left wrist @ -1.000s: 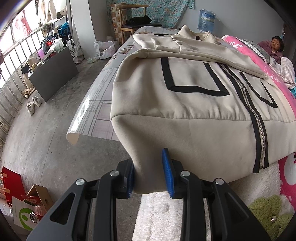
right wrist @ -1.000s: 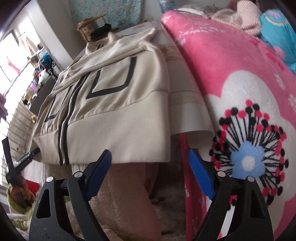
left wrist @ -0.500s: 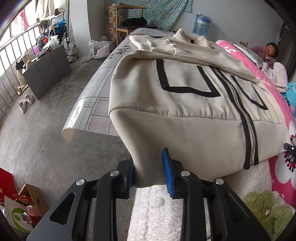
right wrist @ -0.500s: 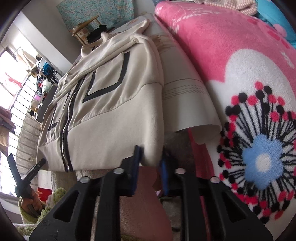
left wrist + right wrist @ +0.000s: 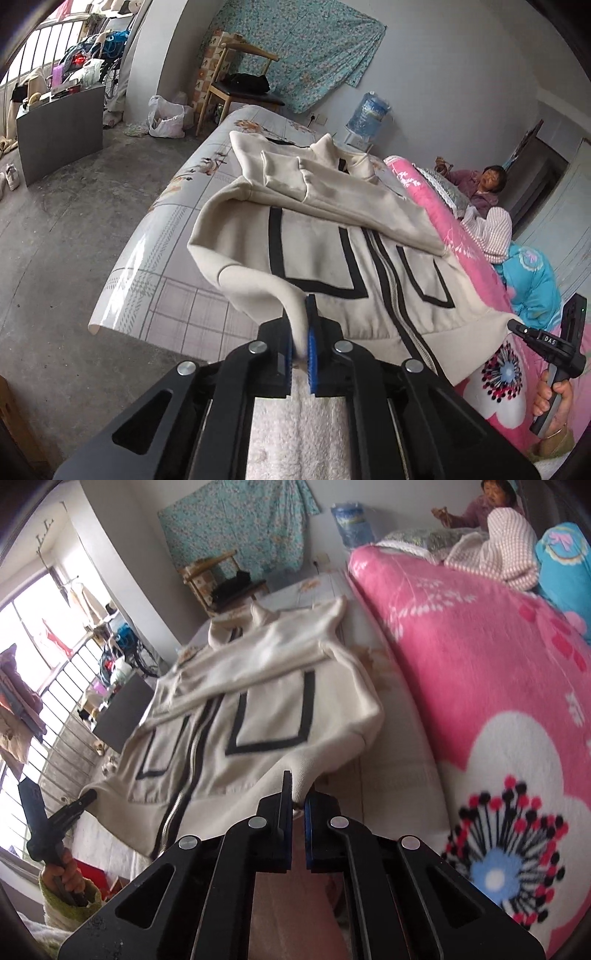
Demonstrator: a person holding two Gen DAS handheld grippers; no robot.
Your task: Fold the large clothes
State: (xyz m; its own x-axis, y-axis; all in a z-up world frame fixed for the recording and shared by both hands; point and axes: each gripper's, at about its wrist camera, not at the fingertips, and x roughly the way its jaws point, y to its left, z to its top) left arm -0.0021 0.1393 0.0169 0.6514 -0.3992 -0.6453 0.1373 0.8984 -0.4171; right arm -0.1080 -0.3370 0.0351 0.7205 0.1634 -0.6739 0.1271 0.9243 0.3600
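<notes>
A cream zip-up jacket (image 5: 332,254) with black stripes lies front-up on the bed, sleeves folded across its chest. My left gripper (image 5: 301,332) is shut on the jacket's left hem corner, which is lifted off the bed. In the right wrist view the same jacket (image 5: 258,709) stretches away, and my right gripper (image 5: 297,797) is shut on its right hem corner, also raised. The other gripper (image 5: 550,347) shows at the right edge of the left view, held by a hand (image 5: 554,398). The left one (image 5: 55,827) shows at the left edge of the right view.
The bed sheet (image 5: 155,280) hangs over the bed's left edge above a concrete floor. A pink flowered blanket (image 5: 480,672) covers the bed's right side. A person (image 5: 487,184) sits at the far end. A chair (image 5: 240,85) and a water bottle (image 5: 369,114) stand by the back wall.
Both grippers closed onto the hem corners and rose, lifting the jacket's bottom edge off the bed. The right jaws went from wide apart to shut.
</notes>
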